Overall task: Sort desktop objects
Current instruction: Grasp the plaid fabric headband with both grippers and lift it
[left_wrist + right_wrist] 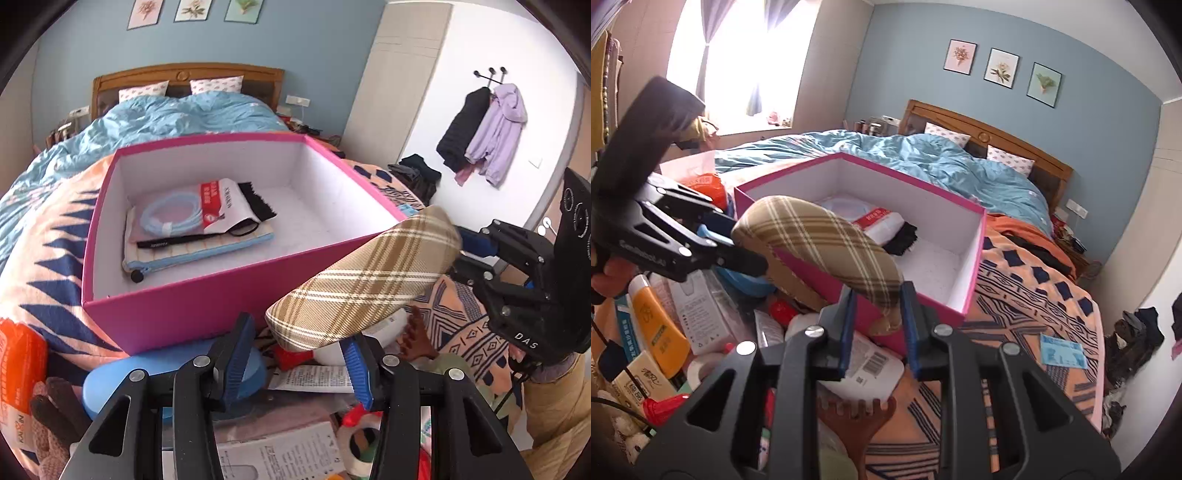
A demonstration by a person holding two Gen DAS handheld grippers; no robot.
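Observation:
A brown plaid glasses case (365, 280) hangs in the air at the near right corner of the open pink box (207, 302). My right gripper (877, 317) is shut on one end of the plaid case (827, 243). My left gripper (295, 354) is open just below the case's other end, its right finger close to it, not gripping. In the right wrist view the left gripper (738, 240) sits at the case's far end. The box (975, 266) holds a cable pack (177, 216), a striped pouch and a black cloth.
A heap of small items lies on the patterned blanket in front of the box: a blue case (177, 373), a brown comb (860, 424), an orange tube (657, 328), white bottles, tape, a red-capped tube. An orange pack (18, 369) lies at the left. The bed is behind.

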